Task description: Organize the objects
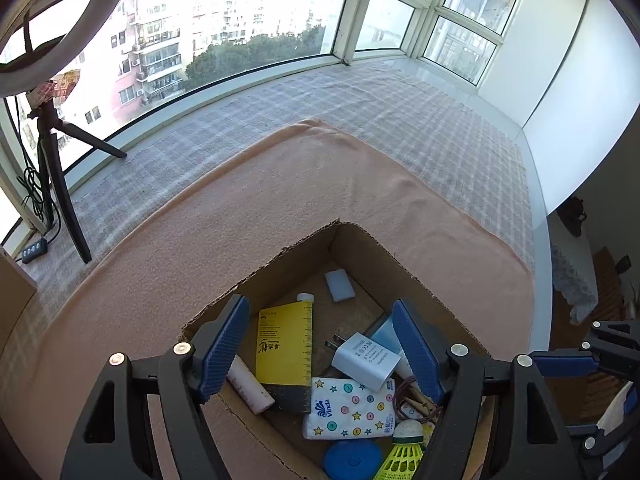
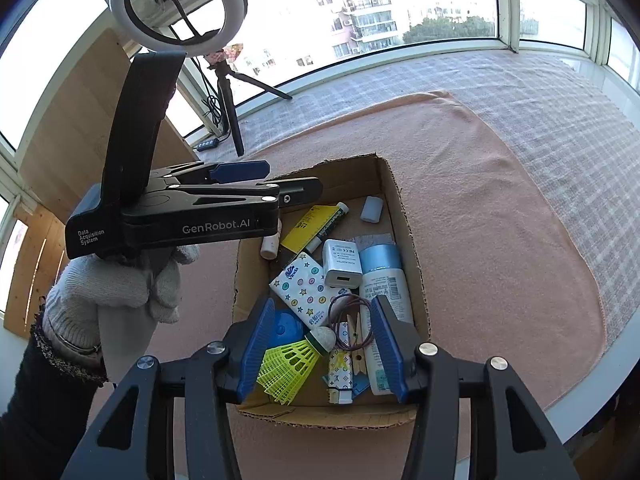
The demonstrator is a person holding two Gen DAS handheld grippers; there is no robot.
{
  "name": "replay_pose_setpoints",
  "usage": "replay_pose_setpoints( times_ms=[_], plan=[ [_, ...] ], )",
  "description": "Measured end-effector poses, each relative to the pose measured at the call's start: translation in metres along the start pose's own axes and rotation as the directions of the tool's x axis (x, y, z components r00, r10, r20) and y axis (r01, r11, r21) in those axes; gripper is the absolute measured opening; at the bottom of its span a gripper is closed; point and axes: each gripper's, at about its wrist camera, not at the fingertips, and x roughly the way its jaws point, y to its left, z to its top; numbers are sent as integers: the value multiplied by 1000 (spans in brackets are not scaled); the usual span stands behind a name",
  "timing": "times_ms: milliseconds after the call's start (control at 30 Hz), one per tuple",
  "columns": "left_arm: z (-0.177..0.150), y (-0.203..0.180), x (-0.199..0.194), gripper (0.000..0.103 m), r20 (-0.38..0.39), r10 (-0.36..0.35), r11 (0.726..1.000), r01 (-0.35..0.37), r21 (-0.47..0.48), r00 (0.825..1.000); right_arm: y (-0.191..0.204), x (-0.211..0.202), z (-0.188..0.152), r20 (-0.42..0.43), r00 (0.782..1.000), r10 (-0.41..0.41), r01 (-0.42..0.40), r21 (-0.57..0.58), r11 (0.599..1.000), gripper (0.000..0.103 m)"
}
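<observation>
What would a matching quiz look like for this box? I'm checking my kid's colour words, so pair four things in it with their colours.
Things:
1. plastic-skirted shuttlecock
2. flat rectangular booklet with a ruler edge
3. square USB wall charger
4. round disc-shaped case

Colours:
A. white
B. blue
C. neon yellow-green
D. yellow

Pairs: 1-C, 2-D, 3-A, 4-B. All four lie inside the brown cardboard box.

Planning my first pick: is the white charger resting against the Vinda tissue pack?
Touching. The left wrist view shows the white charger overlapping the tissue pack's top edge with no gap.
</observation>
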Motion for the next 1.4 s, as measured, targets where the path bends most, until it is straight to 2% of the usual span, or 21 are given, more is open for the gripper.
replay_pose_setpoints(
  times_ms=[367, 700, 967, 1200, 1400],
  plan=[
    [-24, 27, -26, 77, 1, 55, 997, -55, -54, 998, 14, 4, -5, 1, 1000, -7, 7, -9, 1000, 47],
    [-64, 58, -73, 77, 15, 113, 985, -110, -133, 994, 45, 2, -11, 11, 1000, 7, -6, -48, 999, 47],
    [-107, 78, -139, 79, 55, 223, 959, -209, -194, 973, 83, -5, -18, 42, 999, 24, -20, -93, 995, 47],
    [-151, 89, -201, 82, 101, 285, 932, -250, -263, 953, 126, -2, -27, 43, 997, 63, -56, -145, 988, 47],
    [-191, 100, -246, 82, 107, 367, 887, -313, -340, 924, 162, 3, -37, 36, 995, 89, -81, -190, 978, 48]
  ],
)
